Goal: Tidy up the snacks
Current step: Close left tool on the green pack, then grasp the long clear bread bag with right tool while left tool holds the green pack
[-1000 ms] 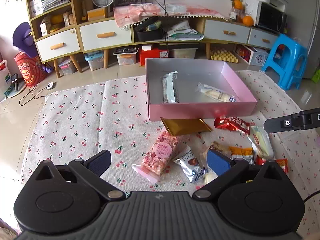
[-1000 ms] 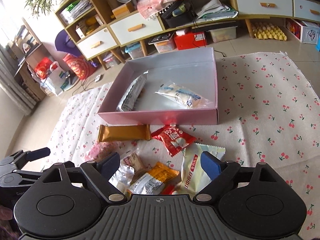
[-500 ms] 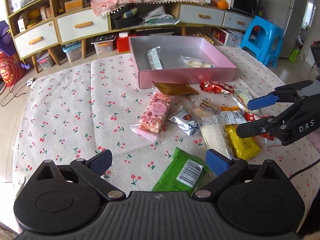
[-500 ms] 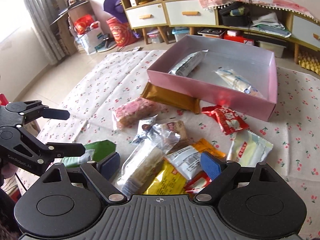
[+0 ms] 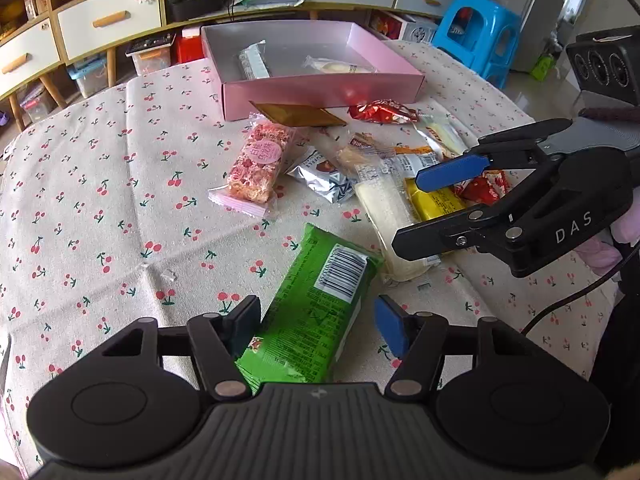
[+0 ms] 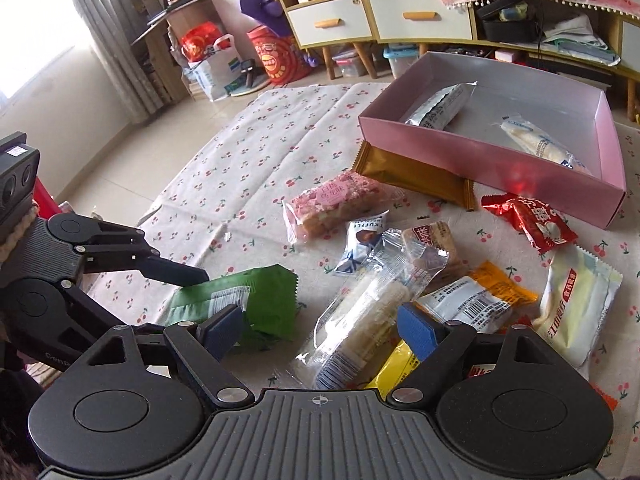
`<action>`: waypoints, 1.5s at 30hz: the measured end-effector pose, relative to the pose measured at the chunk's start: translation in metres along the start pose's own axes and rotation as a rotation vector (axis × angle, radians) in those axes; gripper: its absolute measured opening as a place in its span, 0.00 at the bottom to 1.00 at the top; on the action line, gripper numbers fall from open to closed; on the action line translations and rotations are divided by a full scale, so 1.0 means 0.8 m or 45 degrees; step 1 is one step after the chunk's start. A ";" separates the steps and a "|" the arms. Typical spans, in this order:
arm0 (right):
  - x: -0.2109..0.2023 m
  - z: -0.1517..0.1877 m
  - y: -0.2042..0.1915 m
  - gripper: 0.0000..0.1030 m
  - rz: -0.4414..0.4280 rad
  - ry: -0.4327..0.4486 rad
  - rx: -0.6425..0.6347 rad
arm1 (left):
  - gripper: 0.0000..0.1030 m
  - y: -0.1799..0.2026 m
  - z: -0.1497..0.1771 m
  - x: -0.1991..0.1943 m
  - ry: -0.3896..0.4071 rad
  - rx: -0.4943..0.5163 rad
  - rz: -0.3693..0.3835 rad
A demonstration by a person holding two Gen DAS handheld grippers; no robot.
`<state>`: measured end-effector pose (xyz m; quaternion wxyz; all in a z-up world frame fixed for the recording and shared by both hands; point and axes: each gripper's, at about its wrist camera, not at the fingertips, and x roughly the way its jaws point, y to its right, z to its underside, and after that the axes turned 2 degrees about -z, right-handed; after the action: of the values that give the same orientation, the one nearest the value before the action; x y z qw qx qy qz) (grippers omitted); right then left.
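A pink box (image 5: 320, 86) holds two wrapped snacks and stands at the far side of the cherry-print cloth; it also shows in the right wrist view (image 6: 492, 160). Several loose snacks lie in front of it. A green packet (image 5: 316, 308) lies between the open fingers of my left gripper (image 5: 316, 320), which straddles it. My right gripper (image 6: 320, 328) is open above a clear long wafer pack (image 6: 360, 316) and a yellow packet (image 6: 396, 368). A pink nougat bar (image 5: 258, 164), a gold bar (image 5: 296, 114) and a red packet (image 5: 382, 111) lie nearer the box.
The cherry-print cloth (image 5: 100, 200) covers the floor. Low cabinets with drawers (image 5: 108, 28) and storage bins stand behind the box. A blue stool (image 5: 476, 36) stands at the back right.
Both grippers pulled back toward the near side of the cloth and dropped lower. My left gripper has come down around the green packet. My right gripper now hovers over the wafer pack.
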<state>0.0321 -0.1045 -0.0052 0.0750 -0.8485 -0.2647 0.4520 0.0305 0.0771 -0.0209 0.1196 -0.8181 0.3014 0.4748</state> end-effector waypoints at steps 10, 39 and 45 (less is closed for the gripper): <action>0.013 0.007 -0.012 0.71 0.052 -0.031 -0.041 | 0.43 -0.021 0.001 -0.004 -0.032 -0.156 -0.070; 0.045 0.015 -0.035 0.46 0.346 -0.041 -0.085 | 0.46 -0.038 0.002 0.017 -0.139 -0.389 -0.160; 0.034 0.010 -0.027 0.33 0.294 -0.044 -0.005 | 0.41 -0.047 0.001 0.013 -0.110 -0.487 -0.145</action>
<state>0.0297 -0.0730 -0.0220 0.0161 -0.8655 -0.1675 0.4717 0.0567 0.1034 -0.0333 0.0014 -0.8205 0.1534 0.5506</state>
